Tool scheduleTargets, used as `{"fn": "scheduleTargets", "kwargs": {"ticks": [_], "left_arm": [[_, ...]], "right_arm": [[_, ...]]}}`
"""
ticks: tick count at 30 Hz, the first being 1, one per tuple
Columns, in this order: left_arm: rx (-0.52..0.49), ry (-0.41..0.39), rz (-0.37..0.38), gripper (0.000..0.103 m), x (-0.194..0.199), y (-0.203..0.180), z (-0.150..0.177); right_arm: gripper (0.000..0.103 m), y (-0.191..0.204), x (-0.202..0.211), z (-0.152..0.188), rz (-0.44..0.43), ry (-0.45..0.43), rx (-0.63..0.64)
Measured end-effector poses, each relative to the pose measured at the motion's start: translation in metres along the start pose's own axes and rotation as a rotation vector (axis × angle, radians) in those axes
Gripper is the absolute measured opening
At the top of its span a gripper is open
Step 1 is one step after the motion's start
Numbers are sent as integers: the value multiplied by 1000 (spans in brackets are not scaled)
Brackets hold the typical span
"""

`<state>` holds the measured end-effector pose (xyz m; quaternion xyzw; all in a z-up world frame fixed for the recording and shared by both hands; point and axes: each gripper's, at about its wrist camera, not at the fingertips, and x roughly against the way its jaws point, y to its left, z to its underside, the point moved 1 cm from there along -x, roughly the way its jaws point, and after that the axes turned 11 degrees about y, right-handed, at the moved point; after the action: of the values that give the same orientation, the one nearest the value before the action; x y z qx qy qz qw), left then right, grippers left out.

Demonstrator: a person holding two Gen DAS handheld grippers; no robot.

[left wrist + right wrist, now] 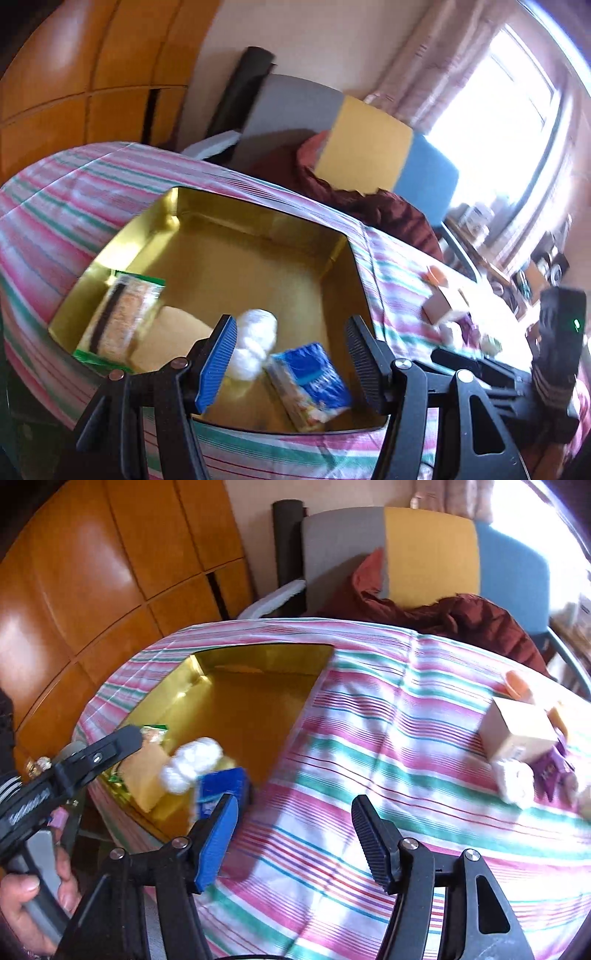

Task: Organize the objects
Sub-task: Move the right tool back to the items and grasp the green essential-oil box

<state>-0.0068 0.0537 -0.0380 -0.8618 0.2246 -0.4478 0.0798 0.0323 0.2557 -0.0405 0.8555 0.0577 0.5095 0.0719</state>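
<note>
With both jaws spread and empty, the left gripper (291, 354) is held over the gold tin (255, 218), so the small carton (517, 731) near the tabletop's right edge likely awaits the right gripper (295, 834).

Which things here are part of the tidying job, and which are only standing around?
Part of the job:
- gold tin
- green packet, white bundle and blue packet in it
- small box, orange cup and purple packet on the striped cloth

Only standing around:
- chair
- dark red jacket
- wooden cupboard
</note>
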Motion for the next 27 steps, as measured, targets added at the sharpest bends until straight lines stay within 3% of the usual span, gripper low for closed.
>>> {"fn": "scheduleTargets", "kwargs": {"ticks": [13,18,24,27], "left_arm": [[-260,66,98,62,-7,-71,29],[-363,76,102,62,-8,-98,44],[-395,128,143,62,-14,-116,55],[-398,149,147,62,-17,-121,60]], "right_arm": [[67,-99,10,29,144,43,-119],[68,-167,26,36,232,49,-203],[71,-259,58,20,381,-1,-271],[75,-301,70,8,411,-13,-278]]}}
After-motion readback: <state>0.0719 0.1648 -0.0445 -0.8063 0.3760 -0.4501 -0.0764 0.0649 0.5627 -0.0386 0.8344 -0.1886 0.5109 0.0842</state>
